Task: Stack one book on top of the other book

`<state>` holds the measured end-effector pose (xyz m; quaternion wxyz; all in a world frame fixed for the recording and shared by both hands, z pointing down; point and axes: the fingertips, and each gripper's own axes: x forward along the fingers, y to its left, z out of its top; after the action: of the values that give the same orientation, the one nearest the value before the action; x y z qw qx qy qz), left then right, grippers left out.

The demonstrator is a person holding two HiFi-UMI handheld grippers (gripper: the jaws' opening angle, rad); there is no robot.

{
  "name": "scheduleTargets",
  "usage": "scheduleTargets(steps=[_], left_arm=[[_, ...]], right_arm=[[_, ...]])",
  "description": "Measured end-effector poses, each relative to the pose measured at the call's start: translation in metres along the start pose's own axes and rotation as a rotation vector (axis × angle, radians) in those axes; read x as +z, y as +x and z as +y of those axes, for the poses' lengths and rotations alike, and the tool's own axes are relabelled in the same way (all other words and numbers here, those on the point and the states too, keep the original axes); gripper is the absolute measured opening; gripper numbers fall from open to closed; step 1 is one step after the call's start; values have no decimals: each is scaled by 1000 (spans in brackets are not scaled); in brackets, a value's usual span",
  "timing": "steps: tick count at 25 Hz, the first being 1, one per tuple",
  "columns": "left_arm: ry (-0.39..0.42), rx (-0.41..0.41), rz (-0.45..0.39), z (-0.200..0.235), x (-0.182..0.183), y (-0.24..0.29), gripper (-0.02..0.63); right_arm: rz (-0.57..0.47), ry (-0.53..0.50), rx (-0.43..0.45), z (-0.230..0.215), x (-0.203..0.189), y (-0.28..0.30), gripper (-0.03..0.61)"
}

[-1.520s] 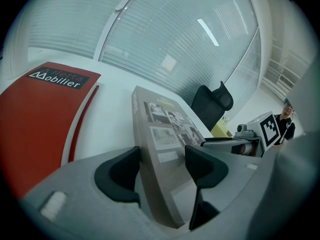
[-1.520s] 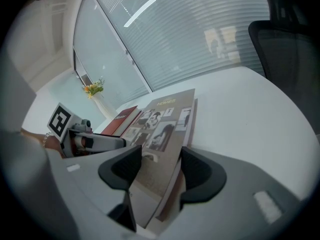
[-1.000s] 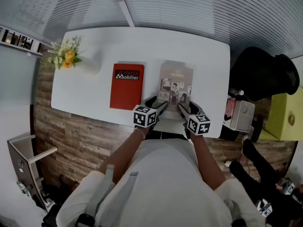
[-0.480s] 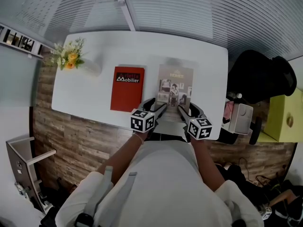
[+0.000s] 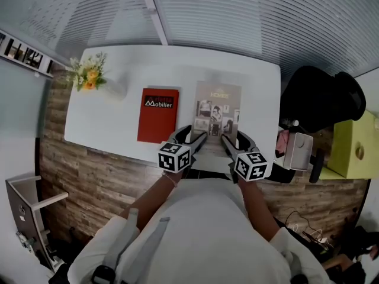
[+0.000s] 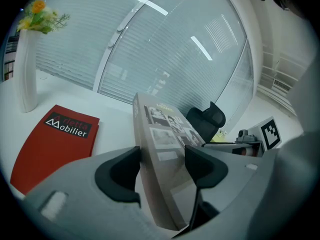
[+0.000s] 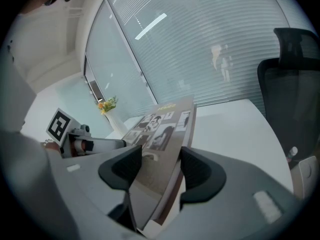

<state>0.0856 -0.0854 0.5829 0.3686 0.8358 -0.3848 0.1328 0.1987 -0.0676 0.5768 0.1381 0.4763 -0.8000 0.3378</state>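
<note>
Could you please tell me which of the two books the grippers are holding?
The grey-brown book with photos on its cover: the left gripper and right gripper clamp its near edge. The red book lies flat, untouched.

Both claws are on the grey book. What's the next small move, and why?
Probably carry it left, toward the red book. The left claw and right claw are both shut on the near edge of the grey book, which tilts up from the table. The red book lies flat beside it on the left, with nothing on it.
</note>
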Motion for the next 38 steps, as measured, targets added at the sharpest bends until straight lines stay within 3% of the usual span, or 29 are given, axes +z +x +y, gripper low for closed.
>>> scheduleTargets(steps=[10,29,38], left_arm=[[23,10,-44,-22,25,-19,290],[23,42,-120,-73,22,-16,290],[23,43,-127,-61,24,-24,290]], right_arm=[[-41,-25,10,13,27,-23,244],[-85,-39,37,-7,32,-70,244],[-92,-39,31,6,32,-62,244]])
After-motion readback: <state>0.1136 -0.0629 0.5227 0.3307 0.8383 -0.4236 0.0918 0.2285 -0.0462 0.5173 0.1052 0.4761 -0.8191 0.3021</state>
